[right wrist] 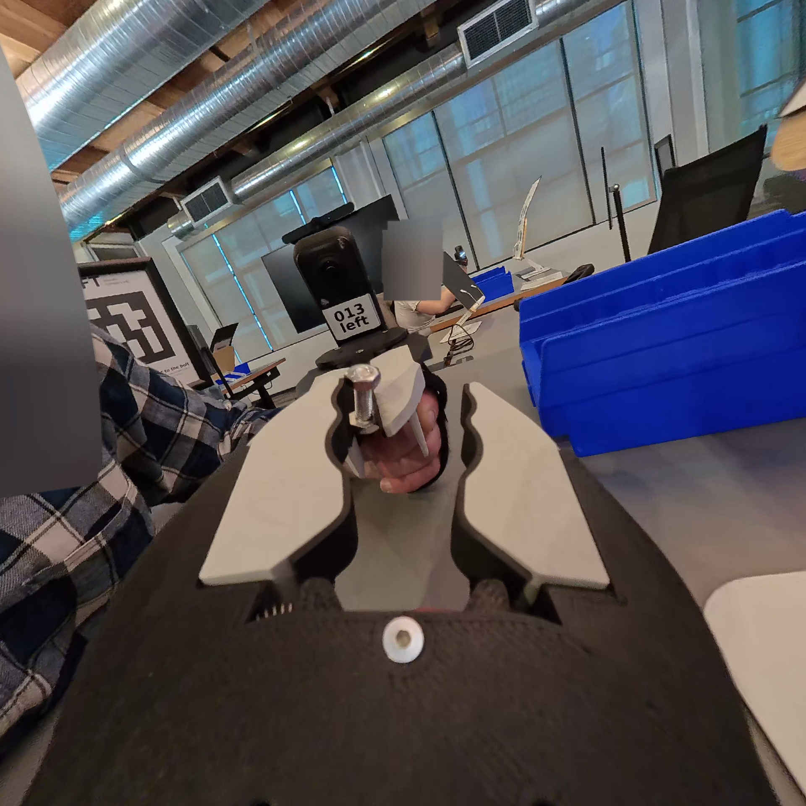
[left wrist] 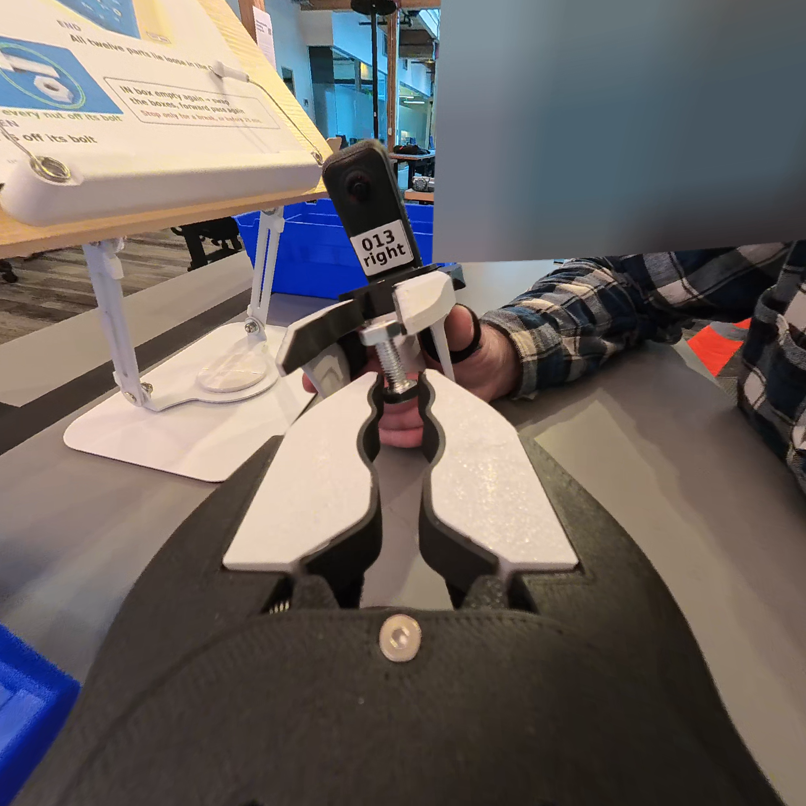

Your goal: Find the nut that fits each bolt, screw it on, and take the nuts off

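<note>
So the left tongs (left wrist: 400, 390) were clenched on the head end of the bolt (left wrist: 389, 362), one fingertip on each side of it, holding it up above the grey table (left wrist: 610, 436). The threaded part stuck out toward the other hand, and the nut (left wrist: 380, 333) sat on the far end of the threads.

The right tongs (right wrist: 403, 414) were spread wide and not gripping anything. The nut was between their two fingers, close up against one of them, while the other finger stood well apart from it. I honestly couldn't tell if the near one was touching the nut.

Other stuff around: a white stand (left wrist: 174, 392) with an instruction sheet was on the table behind the bolt, and a blue bin (right wrist: 676, 349) was off to the side. The person's plaid sleeve (left wrist: 610, 305) lay along the table edge.
</note>
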{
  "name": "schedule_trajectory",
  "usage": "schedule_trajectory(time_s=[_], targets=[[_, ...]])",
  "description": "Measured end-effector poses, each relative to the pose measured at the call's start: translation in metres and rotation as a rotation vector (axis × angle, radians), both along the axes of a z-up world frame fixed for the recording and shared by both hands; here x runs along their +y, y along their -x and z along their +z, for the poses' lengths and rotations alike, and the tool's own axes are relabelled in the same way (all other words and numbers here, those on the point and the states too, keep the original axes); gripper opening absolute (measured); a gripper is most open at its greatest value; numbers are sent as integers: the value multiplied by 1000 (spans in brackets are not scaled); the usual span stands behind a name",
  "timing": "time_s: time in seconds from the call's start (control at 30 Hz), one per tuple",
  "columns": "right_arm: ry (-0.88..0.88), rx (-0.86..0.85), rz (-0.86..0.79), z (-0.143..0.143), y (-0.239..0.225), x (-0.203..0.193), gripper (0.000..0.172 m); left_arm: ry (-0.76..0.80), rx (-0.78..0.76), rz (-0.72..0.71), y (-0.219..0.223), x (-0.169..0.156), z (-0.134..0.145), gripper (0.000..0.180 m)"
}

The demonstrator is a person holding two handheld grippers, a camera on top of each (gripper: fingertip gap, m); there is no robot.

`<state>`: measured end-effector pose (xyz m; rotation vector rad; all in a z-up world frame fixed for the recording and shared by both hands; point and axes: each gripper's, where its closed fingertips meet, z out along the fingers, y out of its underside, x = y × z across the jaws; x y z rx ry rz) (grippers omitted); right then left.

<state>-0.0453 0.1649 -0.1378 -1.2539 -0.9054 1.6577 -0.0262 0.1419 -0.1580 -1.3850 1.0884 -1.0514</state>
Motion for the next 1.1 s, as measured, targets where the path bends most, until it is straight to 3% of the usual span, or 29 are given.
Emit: schedule_trajectory(time_s=[0.07, 0.17, 0.37, 0.7, 0.8, 1.1], targets=[[30, 13, -26, 0, -4, 7, 43, -1, -30, -4, 5, 0, 6, 14], [45, 40, -7, 2, -7, 7, 46, -26, -35, 4, 12, 1, 11, 14], [-47, -3, 41, 1, 1, -11, 47, -7, 8, -3, 2, 1, -1, 14], [-7, 5, 18, 1, 0, -4, 47, -9, 15, -12, -2, -2, -3, 14], [48, 23, -27, 1, -6, 9, 37, -7, -30, 0, 5, 1, 6, 14], [-17, -4, 19, 0, -1, -3, 43, -3, 0, 11, 3, 6, -4, 14]])
